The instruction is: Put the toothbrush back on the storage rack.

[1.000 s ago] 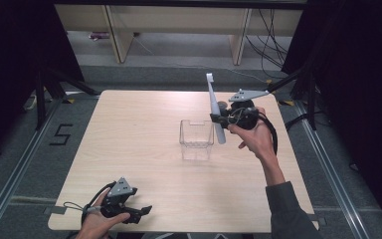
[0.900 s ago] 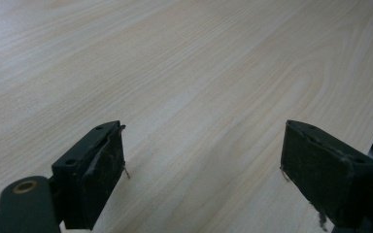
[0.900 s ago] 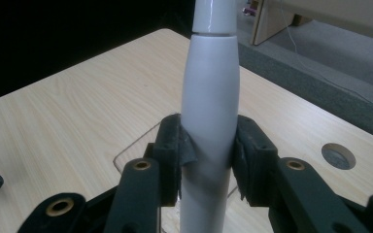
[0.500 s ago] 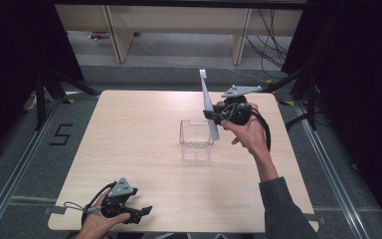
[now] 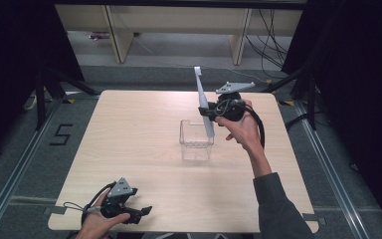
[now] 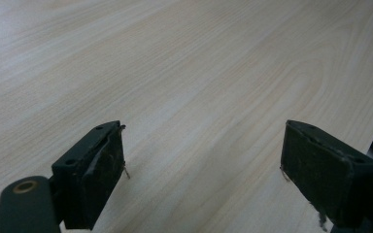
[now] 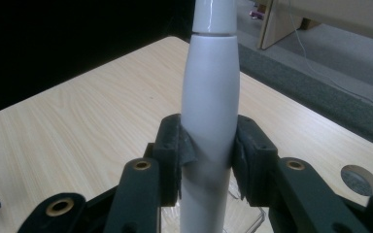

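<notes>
The right hand-held gripper (image 5: 210, 112) is clamped on a smooth, white, rounded handle of a toothbrush-like tool (image 5: 203, 102), its dark pads pressing both sides in the right gripper view (image 7: 209, 155); the tool stands nearly upright, tilted slightly, its lower end over the rim of a clear, square plastic container (image 5: 196, 140) at mid-worktop; its head is too small to make out; the worktop (image 5: 129, 134) is pale wood-grain laminate; the left hand-held gripper (image 5: 138, 213) rests released at the near edge, jaws apart and holding nothing.

Glossy white plastic toothbrush (image 7: 209, 121), clear plastic box (image 5: 196, 138), matt pale wood-grain table (image 5: 129, 134).
</notes>
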Demonstrator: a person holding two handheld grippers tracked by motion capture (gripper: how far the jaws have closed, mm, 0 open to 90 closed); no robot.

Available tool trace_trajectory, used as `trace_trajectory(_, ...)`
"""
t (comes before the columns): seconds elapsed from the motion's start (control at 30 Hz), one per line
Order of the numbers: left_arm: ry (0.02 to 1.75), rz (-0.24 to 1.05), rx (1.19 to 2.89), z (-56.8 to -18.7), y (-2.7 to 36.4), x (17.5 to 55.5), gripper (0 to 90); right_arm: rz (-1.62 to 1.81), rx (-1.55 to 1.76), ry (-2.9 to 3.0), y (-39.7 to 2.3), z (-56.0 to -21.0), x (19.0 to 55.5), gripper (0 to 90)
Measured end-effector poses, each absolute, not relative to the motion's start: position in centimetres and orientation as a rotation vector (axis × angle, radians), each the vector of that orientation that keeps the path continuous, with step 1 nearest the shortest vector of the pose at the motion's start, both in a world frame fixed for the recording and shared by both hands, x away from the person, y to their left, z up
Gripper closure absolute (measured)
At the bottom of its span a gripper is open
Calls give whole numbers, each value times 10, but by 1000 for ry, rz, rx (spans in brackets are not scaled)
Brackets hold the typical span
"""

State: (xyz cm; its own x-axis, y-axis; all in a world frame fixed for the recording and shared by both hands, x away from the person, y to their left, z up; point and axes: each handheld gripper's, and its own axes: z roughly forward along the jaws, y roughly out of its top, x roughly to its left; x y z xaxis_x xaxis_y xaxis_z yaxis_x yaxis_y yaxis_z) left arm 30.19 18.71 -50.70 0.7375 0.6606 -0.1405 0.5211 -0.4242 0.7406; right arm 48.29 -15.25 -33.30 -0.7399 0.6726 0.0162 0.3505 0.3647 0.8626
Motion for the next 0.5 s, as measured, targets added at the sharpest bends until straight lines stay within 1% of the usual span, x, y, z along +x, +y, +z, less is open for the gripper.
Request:
trace_trajectory(0.17,889,215,2114,-507,187,302,151,1310,950,2315,-150,-336,485,665)
trace_trajectory(0.2,887,216,2119,-507,187,302,151,1309,904,2301,-150,-338,488,665)
trace_trajectory(0.5,887,216,2118,-507,187,302,151,1307,926,2312,-145,-344,493,665)
